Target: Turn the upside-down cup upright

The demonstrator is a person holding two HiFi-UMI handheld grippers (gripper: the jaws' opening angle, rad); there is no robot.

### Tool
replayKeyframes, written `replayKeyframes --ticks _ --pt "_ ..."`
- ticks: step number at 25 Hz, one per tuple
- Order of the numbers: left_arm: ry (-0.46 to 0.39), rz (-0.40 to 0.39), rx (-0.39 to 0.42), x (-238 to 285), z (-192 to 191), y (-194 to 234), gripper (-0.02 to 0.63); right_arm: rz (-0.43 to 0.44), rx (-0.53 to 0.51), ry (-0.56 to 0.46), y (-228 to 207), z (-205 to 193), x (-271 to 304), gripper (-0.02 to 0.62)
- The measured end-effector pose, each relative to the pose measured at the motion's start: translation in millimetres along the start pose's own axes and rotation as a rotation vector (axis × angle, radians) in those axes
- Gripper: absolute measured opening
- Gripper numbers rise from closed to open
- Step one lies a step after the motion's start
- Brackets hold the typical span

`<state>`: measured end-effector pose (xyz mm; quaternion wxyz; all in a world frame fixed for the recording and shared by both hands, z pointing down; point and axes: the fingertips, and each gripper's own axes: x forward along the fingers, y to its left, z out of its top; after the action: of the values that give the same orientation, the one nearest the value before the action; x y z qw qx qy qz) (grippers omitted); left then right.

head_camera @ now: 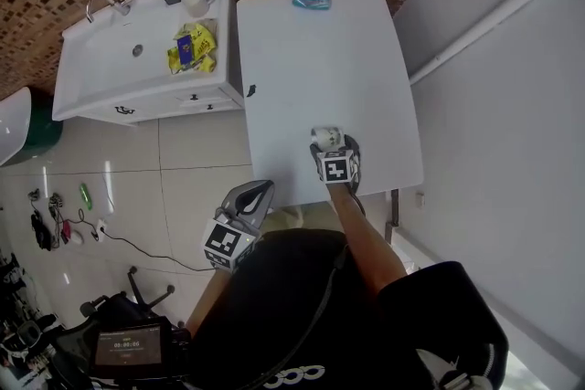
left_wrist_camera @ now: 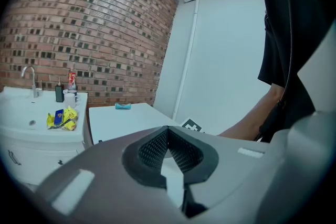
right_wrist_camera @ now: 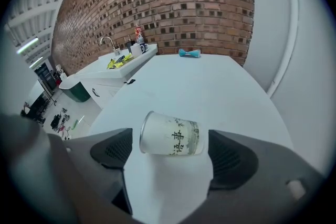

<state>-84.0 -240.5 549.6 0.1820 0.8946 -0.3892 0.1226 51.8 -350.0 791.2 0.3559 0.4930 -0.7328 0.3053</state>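
Head view, logged left to right. At far left stands the sink cabinet (head_camera: 119,59) with yellow packets (head_camera: 194,47) on its top; neither bears on the task.

Next comes the left gripper (head_camera: 253,196), held off the near-left corner of the white table (head_camera: 320,59), over the floor, close to the person's body and well apart from the cup. In the left gripper view its jaws meet at the tips with nothing between them. Judgement: it is parked clear because one gripper is enough for a light cup.

At the table's far edge sits a teal object (head_camera: 312,1), too small to identify.

Near the table's near edge is the paper cup (head_camera: 325,138). The right gripper view shows it lying on its side on the tabletop, with its wide rim toward the left pad (right_wrist_camera: 113,148), its narrower base toward the right pad, and its printed wall facing the camera. It is neither inverted nor upright.

Over it the right gripper (head_camera: 335,152) angles down with its jaws spread wide, one at each end of the cup. A thin strip of table shows on both sides, so neither pad touches.

Judgement: the wide spread is there to straddle the cup. Squeezing it end to end could buckle the rim or let it roll, so a hold across the wall looks safer. The cup has not yet been stood on its base.
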Motion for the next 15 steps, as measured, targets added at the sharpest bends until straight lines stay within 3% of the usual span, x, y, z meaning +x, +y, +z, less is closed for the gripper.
replayKeyframes --ticks 10,15 --pt "0.026 0.031 0.004 -1 -5 13 0.015 0.003 0.04 0.039 -4 -10 9 0.407" --pt "0.024 0.02 0.009 2 -2 9 0.015 0.037 0.132 0.009 -10 -11 4 0.407"
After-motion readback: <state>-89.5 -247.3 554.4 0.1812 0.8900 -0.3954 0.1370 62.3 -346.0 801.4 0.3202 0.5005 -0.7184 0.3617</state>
